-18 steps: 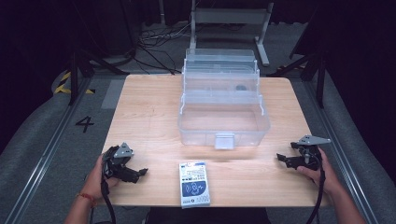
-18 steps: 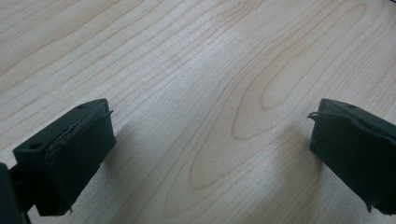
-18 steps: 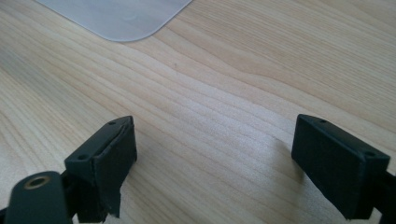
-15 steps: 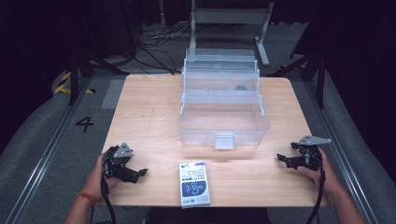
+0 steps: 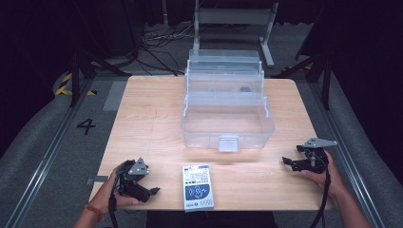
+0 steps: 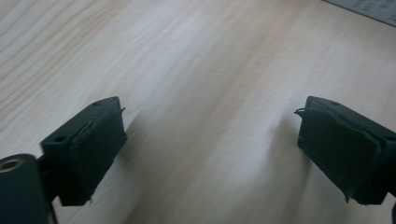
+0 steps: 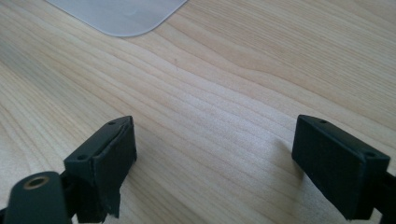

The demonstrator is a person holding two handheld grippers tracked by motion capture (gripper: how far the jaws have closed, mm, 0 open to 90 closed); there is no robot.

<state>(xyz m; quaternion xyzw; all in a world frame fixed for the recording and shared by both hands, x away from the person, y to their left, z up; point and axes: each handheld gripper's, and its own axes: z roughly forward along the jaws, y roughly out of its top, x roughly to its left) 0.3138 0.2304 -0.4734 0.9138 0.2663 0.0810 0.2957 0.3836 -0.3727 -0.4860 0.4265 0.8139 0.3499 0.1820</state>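
Two grippers low on wooden table (image 5: 142,118), near edge. Left gripper (image 5: 153,192) jaws apart, empty, bare wood between them. Small white-and-blue carton (image 5: 197,186) lying flat just right of it, apart, nothing between. Clear plastic tiered organizer box (image 5: 227,126) behind, opened out; small dark item (image 5: 245,88) in upper tray. Right gripper (image 5: 286,161) jaws apart, empty, well right of carton.

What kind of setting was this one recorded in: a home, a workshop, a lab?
Most likely a lab or recording studio set up for data capture. A lone wooden table stands among black curtains, floor rails run beside it, and a "4" marks the grey floor.
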